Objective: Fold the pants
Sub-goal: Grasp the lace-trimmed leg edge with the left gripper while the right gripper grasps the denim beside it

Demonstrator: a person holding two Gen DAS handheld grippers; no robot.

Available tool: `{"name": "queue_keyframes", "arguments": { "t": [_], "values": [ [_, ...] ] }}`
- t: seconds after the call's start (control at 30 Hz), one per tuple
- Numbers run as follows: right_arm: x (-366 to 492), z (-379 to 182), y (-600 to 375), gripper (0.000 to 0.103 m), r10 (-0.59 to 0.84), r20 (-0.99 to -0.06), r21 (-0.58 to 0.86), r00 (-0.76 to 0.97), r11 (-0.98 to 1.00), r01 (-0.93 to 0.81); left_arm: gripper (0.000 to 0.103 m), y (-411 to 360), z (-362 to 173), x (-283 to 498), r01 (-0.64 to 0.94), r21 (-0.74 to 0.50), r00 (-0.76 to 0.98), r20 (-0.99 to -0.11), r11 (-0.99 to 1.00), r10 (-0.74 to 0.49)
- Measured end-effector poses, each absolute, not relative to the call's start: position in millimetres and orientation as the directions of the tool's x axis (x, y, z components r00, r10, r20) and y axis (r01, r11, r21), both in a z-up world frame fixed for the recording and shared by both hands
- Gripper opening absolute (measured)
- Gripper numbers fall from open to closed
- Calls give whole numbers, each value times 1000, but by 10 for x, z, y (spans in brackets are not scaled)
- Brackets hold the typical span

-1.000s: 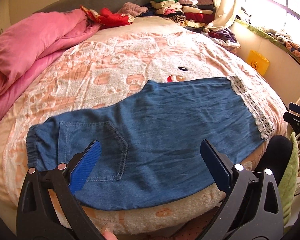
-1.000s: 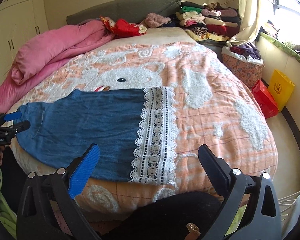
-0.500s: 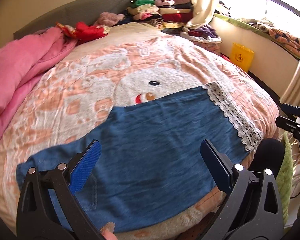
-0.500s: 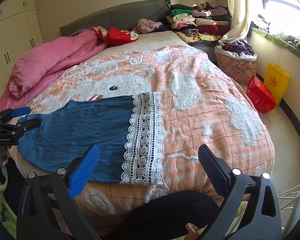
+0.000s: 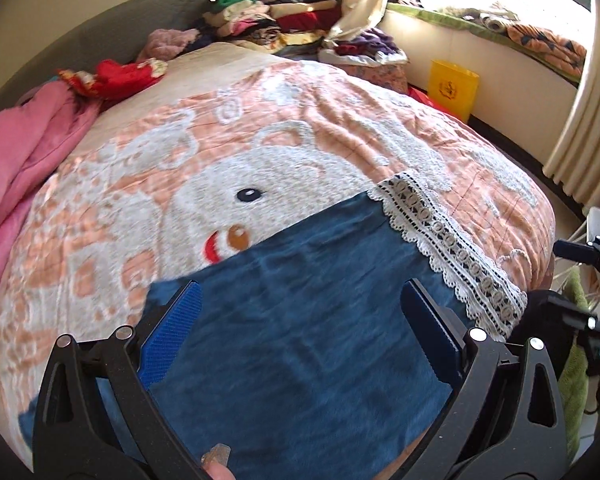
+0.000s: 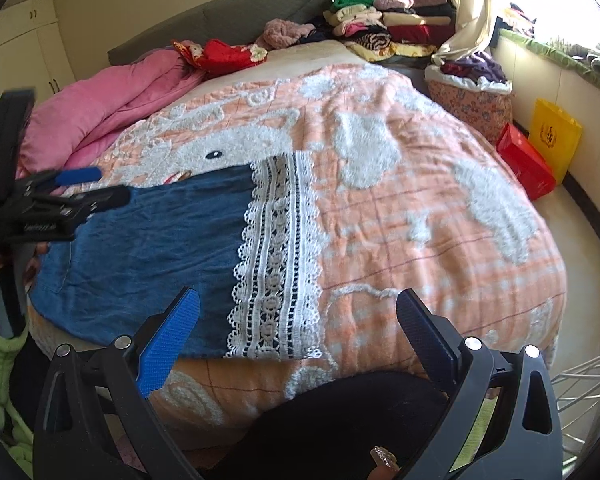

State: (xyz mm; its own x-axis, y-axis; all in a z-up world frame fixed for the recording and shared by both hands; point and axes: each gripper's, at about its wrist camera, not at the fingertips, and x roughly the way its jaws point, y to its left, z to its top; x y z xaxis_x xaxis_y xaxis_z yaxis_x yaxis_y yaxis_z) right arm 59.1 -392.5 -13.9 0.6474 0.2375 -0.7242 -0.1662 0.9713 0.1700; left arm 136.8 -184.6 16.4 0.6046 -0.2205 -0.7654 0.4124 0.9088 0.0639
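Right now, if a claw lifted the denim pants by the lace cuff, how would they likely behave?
The denim pants lie flat and softly creased on the bedspread, so they would probably drape limply rather than hold shape. The openwork lace cuff looks delicate and could snag or stretch. Gripped there alone, the rest would likely drag.

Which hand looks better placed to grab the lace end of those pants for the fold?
Probably the right hand-held gripper: open, right before the lace hem. The left hovers over the pants' middle.
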Motion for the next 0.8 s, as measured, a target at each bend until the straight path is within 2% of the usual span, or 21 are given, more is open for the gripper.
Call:
{"name": "queue_keyframes", "arguments": {
  "t": [0.57,0.8],
  "values": [
    [793,-404,-3781,98,296,-754,234,586,955,-180,93,-2271,-170,2149,525,-28,477,-819,851,-321],
    [887,-509,-3783,98,303,-771,265,560,952,-151,93,-2506,-334,2340,597,-22,438,-828,802,-349]
  ]
}}
